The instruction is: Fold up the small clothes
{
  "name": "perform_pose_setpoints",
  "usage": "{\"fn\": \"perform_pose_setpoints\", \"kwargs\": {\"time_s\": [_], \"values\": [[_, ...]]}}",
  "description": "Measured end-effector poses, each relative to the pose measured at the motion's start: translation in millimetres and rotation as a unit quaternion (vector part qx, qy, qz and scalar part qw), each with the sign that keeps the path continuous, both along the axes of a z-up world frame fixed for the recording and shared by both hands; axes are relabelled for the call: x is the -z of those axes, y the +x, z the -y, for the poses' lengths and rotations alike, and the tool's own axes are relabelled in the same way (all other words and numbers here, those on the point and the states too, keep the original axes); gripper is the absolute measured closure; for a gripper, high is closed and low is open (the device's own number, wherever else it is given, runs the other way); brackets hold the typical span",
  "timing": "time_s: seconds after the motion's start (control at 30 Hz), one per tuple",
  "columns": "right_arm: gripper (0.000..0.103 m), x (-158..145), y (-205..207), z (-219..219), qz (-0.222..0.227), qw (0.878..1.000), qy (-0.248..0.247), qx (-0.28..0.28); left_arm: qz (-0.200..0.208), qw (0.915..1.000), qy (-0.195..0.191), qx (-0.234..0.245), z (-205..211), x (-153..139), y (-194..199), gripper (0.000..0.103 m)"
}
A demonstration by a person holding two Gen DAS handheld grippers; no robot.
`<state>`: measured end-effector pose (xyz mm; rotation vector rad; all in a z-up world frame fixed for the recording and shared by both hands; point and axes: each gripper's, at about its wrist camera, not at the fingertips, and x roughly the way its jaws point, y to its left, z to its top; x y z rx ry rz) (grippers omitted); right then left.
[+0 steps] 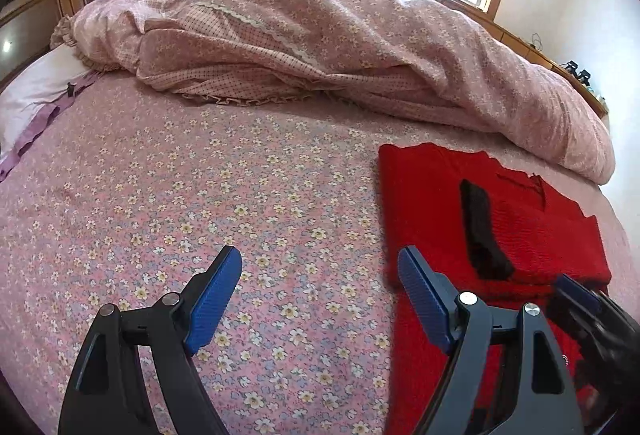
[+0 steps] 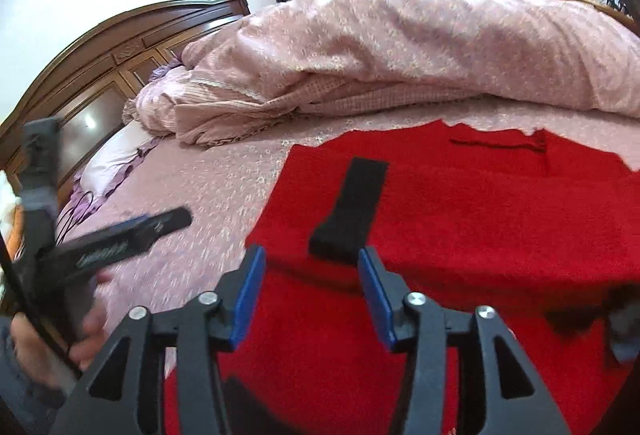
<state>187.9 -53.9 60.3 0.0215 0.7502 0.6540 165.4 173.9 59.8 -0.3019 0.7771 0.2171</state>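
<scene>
both grippers open; red garment flat on bed.

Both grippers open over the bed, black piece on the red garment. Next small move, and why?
Probably ease the right gripper forward and close on the near end of the black sock. It lies loose on the red sweater, just ahead of the open jaws; the left gripper is over bare bedsheet.
</scene>
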Motion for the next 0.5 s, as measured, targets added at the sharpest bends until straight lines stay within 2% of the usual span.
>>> {"fn": "perform_pose_setpoints", "kwargs": {"time_s": [0.13, 0.3, 0.4, 0.5], "values": [[0.047, -7, -27, 49, -0.008, 1.000, -0.005, 0.020, 0.007, 0.9998, 0.012, 0.011, 10, -3, -9, 0.027], [0.047, 1, -64, 150, -0.039, 0.996, 0.003, 0.084, 0.041, 0.9987, -0.020, 0.025, 22, -22, -52, 0.027], [0.047, 8, -92, 214, -0.051, 0.989, 0.024, 0.135, 0.026, 0.9985, -0.021, 0.043, 32, -15, -75, 0.027], [0.047, 14, -112, 267, -0.078, 0.976, 0.075, 0.189, -0.015, 0.9950, -0.052, 0.084, 40, 10, -98, 0.027]]}}
